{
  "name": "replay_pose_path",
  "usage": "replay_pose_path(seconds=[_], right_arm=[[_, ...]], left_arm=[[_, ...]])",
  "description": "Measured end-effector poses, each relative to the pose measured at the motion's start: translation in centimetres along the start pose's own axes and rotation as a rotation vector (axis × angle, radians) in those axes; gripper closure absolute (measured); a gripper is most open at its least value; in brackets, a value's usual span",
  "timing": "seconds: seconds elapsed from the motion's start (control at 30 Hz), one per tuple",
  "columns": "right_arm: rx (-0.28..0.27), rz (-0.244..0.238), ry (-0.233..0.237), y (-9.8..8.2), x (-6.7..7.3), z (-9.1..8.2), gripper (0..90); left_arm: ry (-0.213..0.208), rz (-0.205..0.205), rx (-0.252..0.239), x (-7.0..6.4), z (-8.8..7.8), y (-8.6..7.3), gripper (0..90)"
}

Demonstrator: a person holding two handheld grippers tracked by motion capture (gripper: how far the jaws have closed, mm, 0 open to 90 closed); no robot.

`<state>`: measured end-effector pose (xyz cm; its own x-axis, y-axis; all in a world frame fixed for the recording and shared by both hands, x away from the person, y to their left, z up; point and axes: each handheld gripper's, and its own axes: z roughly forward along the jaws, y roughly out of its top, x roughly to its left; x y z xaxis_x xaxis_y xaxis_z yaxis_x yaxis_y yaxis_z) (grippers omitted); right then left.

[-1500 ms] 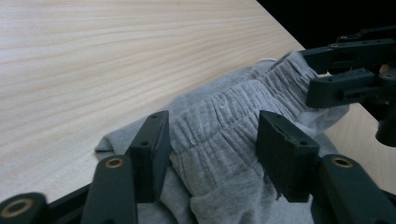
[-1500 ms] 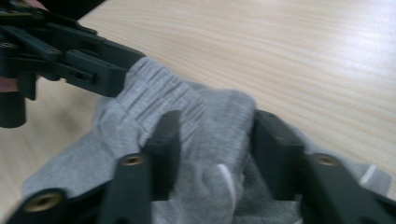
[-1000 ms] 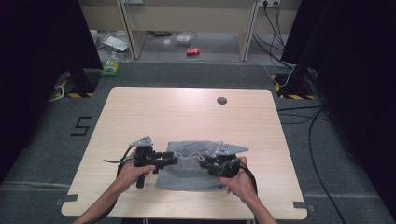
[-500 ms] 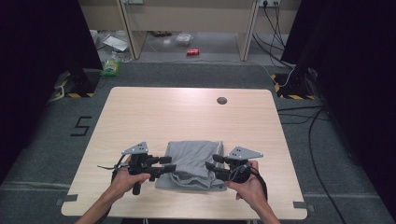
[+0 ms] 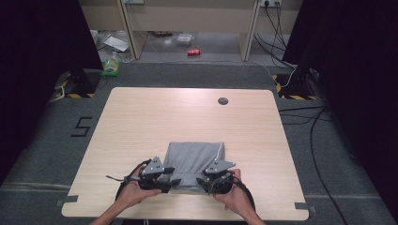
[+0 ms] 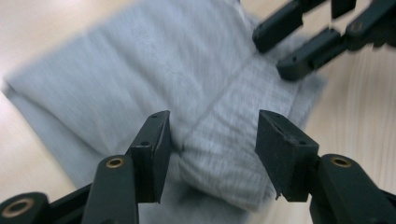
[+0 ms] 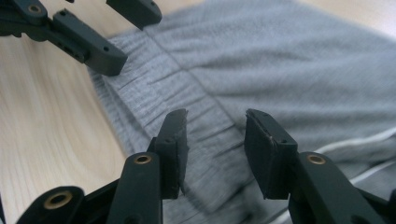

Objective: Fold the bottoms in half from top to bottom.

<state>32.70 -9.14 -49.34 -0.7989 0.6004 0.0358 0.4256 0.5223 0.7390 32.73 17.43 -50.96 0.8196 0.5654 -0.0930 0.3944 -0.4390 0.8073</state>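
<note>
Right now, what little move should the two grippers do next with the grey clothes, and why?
Probably close both on the near ribbed edge. The folded grey clothes lie flat on the table, and the left gripper and right gripper, whose jaws have just been moving, hover open over that edge without pinching it.

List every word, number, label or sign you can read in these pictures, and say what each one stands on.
"5": a dark numeral on the grey floor left of the table.
Red can on the far floor: any print is too small to read.
Green packet on the floor: too small to read.
Grey garment: no label or print can be seen.
</note>
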Motion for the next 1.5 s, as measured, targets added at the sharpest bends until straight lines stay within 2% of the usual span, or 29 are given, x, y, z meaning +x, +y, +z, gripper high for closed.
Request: replay_pose_path(seconds=[0.17, 0.3, 0.4, 0.47, 0.6, 0.8, 0.87, 0.93, 1.1, 1.5], right_arm=[[-0.001, -0.007, -0.025, -0.2, 0.4, 0.0, 59.4], [-0.020, 0.048, 0.002, 0.0, 0.0, -0.2, 50.6], [-0.046, 0.062, -0.009, 0.2, -0.4, -0.7, 48.1], [-0.085, 0.082, -0.036, 0.6, -1.1, -1.3, 45.1], [-0.113, 0.118, -0.077, 0.8, -2.5, -1.7, 44.0], [-0.128, 0.151, -0.128, 0.9, -4.1, -1.9, 43.0], [-0.134, 0.164, -0.152, 1.0, -4.9, -2.0, 42.8], [-0.135, 0.170, -0.159, 1.1, -5.1, -2.0, 42.8], [-0.134, 0.185, -0.202, 1.4, -6.5, -2.0, 42.7], [-0.122, 0.215, -0.238, 2.6, -8.8, -1.0, 42.8]], left_arm=[[0.002, 0.000, 0.010, 0.0, -0.1, 0.2, 43.9], [0.004, -0.001, 0.006, -0.1, -0.1, 0.3, 42.9], [-0.029, -0.048, -0.029, 0.3, -0.5, 0.7, 42.0], [-0.047, -0.078, -0.048, 0.7, -0.9, 1.1, 41.7], [-0.053, -0.093, -0.065, 1.1, -1.1, 1.9, 40.6], [-0.028, -0.141, -0.067, 2.7, -0.8, 3.0, 39.5], [-0.005, -0.152, -0.066, 3.3, -0.6, 3.4, 39.4], [0.017, -0.157, -0.061, 4.0, -0.3, 3.7, 39.5], [0.045, -0.176, -0.056, 5.0, 0.2, 4.4, 39.1], [0.074, -0.210, -0.041, 6.6, 1.4, 5.2, 38.0]])
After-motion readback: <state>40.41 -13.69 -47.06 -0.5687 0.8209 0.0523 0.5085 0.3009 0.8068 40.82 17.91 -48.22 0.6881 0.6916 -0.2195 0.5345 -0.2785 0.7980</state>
